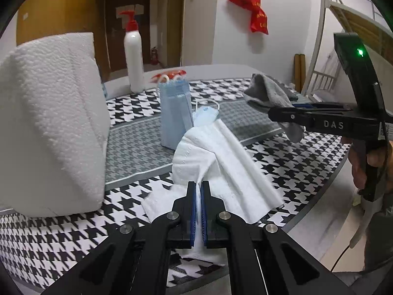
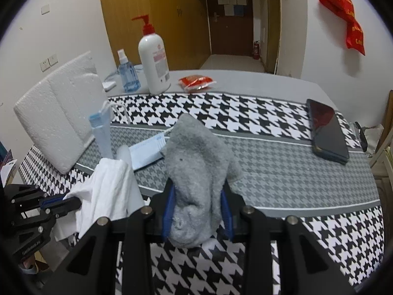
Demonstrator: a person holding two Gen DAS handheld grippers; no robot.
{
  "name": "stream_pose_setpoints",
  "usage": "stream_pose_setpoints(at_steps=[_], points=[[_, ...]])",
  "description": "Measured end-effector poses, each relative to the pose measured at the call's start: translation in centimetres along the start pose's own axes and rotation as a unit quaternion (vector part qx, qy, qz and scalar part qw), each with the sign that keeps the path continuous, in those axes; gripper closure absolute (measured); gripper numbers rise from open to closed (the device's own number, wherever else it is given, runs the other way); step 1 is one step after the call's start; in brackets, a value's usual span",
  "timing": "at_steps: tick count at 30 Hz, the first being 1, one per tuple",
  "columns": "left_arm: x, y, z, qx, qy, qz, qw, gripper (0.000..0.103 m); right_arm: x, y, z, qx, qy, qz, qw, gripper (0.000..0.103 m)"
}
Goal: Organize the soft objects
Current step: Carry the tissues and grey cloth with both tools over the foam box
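Note:
My left gripper (image 1: 198,184) is shut on a white tissue cloth (image 1: 221,157), which drapes over the houndstooth table near its front edge; it also shows in the right wrist view (image 2: 108,191), with the left gripper (image 2: 71,200) at the left. My right gripper (image 2: 197,204) is shut on a grey sock (image 2: 196,167) and holds it above the table; the sock (image 1: 267,95) and right gripper (image 1: 275,113) show at the right of the left wrist view. A blue face mask stack (image 1: 175,113) stands upright behind the tissue. A loose mask (image 2: 147,152) lies flat.
A white foam block (image 1: 49,123) stands at the left. A white pump bottle (image 2: 154,64), a blue spray bottle (image 2: 127,73) and a red packet (image 2: 196,82) are at the back. A dark phone (image 2: 326,132) lies at the right.

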State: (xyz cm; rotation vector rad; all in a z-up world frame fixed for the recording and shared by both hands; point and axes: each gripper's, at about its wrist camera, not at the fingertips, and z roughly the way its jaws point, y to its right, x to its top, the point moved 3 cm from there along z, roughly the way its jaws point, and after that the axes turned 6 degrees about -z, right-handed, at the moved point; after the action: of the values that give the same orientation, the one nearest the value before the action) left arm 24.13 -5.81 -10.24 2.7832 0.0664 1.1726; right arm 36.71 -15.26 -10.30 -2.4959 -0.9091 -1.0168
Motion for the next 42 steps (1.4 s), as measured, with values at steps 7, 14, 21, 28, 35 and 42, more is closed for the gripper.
stream_pose_setpoints(at_steps=[7, 14, 21, 28, 35, 42], points=[[0.4, -0.3, -2.2, -0.002, 0.033, 0.003, 0.9995, 0.099, 0.1, -0.4, -2.3, 0.004, 0.026, 0.007, 1.000, 0.065], [1.9, -0.4, -4.1, -0.002, 0.066, 0.012, 0.9977, 0.099, 0.3, -1.0, -4.5, 0.006, 0.053, 0.008, 0.999, 0.065], [3.2, -0.2, -5.5, -0.008, 0.088, 0.014, 0.9960, 0.099, 0.6, -1.5, -6.8, 0.008, 0.080, 0.010, 0.997, 0.065], [4.4, 0.4, -6.8, -0.012, 0.108, 0.022, 0.9938, 0.099, 1.0, -2.3, -8.7, 0.010, 0.104, 0.005, 0.995, 0.065], [5.4, 0.5, -8.5, -0.011, 0.130, 0.034, 0.9909, 0.099, 1.5, -2.6, -9.9, 0.008, 0.119, 0.007, 0.993, 0.065], [6.1, -0.2, -10.1, -0.004, 0.148, 0.037, 0.9883, 0.099, 2.0, -3.5, -11.1, 0.012, 0.140, 0.005, 0.990, 0.065]])
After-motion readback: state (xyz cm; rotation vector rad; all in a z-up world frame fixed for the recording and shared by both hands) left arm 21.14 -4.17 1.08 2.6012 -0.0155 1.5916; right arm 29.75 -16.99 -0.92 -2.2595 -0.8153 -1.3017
